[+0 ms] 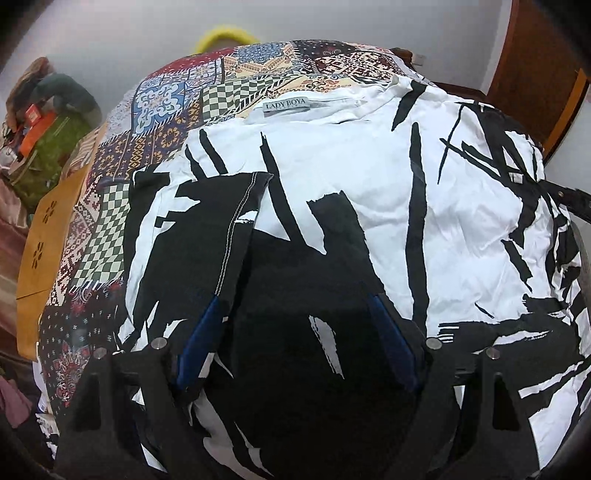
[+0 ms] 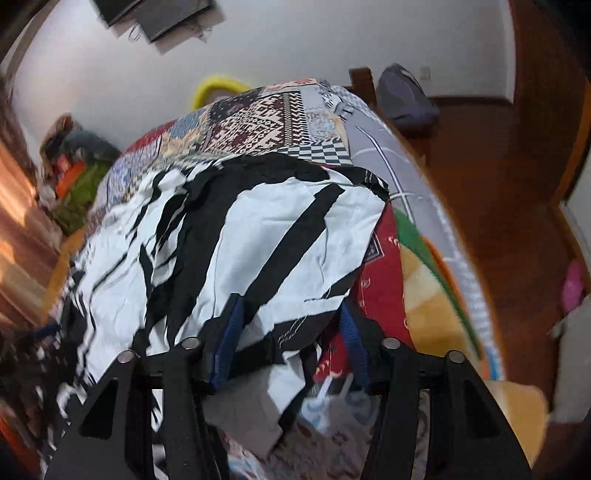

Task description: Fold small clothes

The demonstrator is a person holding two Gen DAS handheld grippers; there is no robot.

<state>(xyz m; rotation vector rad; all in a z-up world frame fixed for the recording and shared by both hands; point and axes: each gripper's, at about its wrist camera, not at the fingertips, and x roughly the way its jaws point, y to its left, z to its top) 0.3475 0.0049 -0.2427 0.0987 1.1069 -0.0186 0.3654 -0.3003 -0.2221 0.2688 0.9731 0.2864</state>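
Observation:
A white garment with black brush-stroke print (image 1: 369,206) lies spread on a patchwork bedspread (image 1: 166,110), its "LADY BOYA" neck label (image 1: 286,106) at the far side. A black sleeve with white stitching (image 1: 221,221) is folded over it on the left. My left gripper (image 1: 295,310) hovers open just above the garment's near black part, blue fingers (image 1: 199,339) wide apart. In the right wrist view my right gripper (image 2: 291,310) is open, its blue fingers (image 2: 231,339) either side of the garment's near edge (image 2: 288,258), which drapes between them.
A yellow ring (image 1: 225,35) lies beyond the bed's far edge. Clutter with a green bag (image 1: 51,147) sits at the left. A colourful blanket (image 2: 424,295) lies right of the garment, by the wooden floor (image 2: 498,184). A grey backpack (image 2: 406,96) rests by the wall.

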